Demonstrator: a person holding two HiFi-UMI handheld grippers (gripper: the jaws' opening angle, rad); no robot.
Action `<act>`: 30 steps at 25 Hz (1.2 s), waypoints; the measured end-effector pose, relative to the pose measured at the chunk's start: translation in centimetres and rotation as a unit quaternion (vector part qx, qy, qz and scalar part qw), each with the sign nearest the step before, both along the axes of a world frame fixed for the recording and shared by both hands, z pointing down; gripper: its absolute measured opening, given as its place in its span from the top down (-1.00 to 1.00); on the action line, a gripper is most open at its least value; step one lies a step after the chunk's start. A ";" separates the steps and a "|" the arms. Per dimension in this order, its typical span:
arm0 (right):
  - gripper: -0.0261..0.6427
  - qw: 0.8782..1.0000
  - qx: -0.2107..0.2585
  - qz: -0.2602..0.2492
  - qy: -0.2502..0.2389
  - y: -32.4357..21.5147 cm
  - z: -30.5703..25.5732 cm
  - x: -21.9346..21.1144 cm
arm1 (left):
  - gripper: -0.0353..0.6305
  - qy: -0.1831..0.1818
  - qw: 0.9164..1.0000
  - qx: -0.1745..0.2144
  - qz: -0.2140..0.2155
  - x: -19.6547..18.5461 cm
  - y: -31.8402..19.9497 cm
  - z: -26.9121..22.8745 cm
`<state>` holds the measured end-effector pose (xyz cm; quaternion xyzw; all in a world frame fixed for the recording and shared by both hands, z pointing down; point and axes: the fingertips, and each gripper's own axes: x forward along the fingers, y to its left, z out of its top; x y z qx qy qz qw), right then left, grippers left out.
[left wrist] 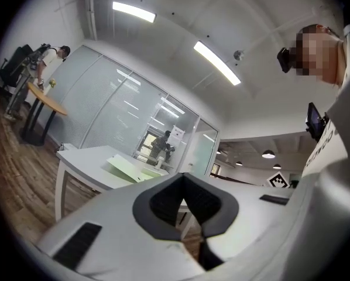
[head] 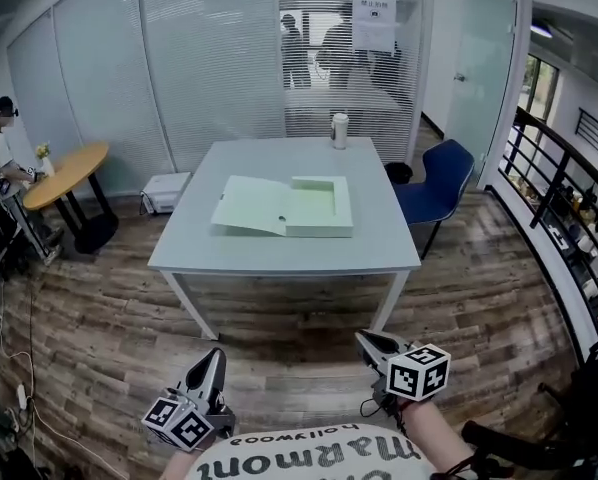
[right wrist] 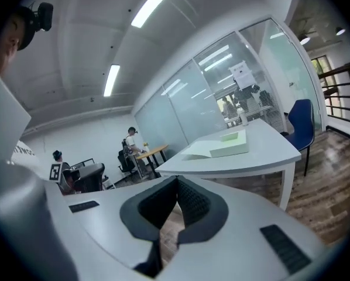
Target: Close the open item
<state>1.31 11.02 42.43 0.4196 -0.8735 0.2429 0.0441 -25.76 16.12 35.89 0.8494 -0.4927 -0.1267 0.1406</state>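
Grey table [head: 249, 168] stands well ahead of me. Pale green box [head: 319, 206] lies mid-table with its lid [head: 251, 208] flat to its left, so it is not yet closed. Left gripper [head: 214, 356] and right gripper [head: 365, 339] hang near my body, jaws together and empty, since nothing is within reach.

The right tongs [right wrist: 176, 183] sit low in the middle. Both jaws are pressed together, with nothing between them. Up at 2 o'clock stands a white counter [right wrist: 251, 157]. On it lies a pale green box [right wrist: 233, 145], wide open, its lid lying flat. A blue chair [right wrist: 302, 124] stands at 3 o'clock.
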 end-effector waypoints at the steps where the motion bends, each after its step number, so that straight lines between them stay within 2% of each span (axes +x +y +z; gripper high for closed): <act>1: 0.92 1.000 0.007 -0.007 0.007 -0.5 0.0 0.0 | 0.94 0.003 1.000 0.001 0.001 0.3 -0.5 0.1; 3: 0.92 0.999 0.037 -0.031 0.002 -1.3 -0.8 -0.2 | 0.94 0.014 1.000 0.001 0.002 0.8 -1.5 0.1; 5: 0.92 0.996 0.067 -0.054 -0.025 -1.8 -2.1 -0.6 | 0.94 0.022 1.000 0.001 -0.001 1.2 -2.4 0.1; 7: 0.92 0.994 0.077 -0.062 -0.050 -2.0 -2.7 -0.7 | 0.94 0.022 1.000 -0.003 -0.006 1.5 -2.6 0.6; 9: 0.92 0.994 0.070 -0.059 -0.060 -2.3 -2.3 -0.7 | 0.94 0.012 1.000 -0.010 -0.011 1.6 -2.5 1.1; 13: 0.92 0.998 0.039 -0.037 -0.039 -3.2 -0.5 0.0 | 0.94 -0.012 0.999 -0.022 -0.027 1.2 -2.5 2.0; 17: 0.92 0.999 0.013 -0.026 -0.035 -3.2 1.2 0.4 | 0.94 -0.009 0.999 -0.041 -0.035 0.8 -3.3 3.2; 21: 0.92 1.000 0.004 -0.005 -0.023 -4.6 2.2 0.9 | 0.94 0.000 0.999 -0.040 -0.021 1.0 -5.5 3.5; 27: 0.92 1.000 0.000 0.015 -0.012 -8.6 2.2 1.0 | 0.94 0.029 0.999 -0.033 -0.002 0.9 -11.3 3.2; 30: 0.92 1.000 0.002 0.027 -0.006 -11.7 1.9 0.5 | 0.94 0.024 0.999 -0.029 0.020 0.6 -14.5 3.0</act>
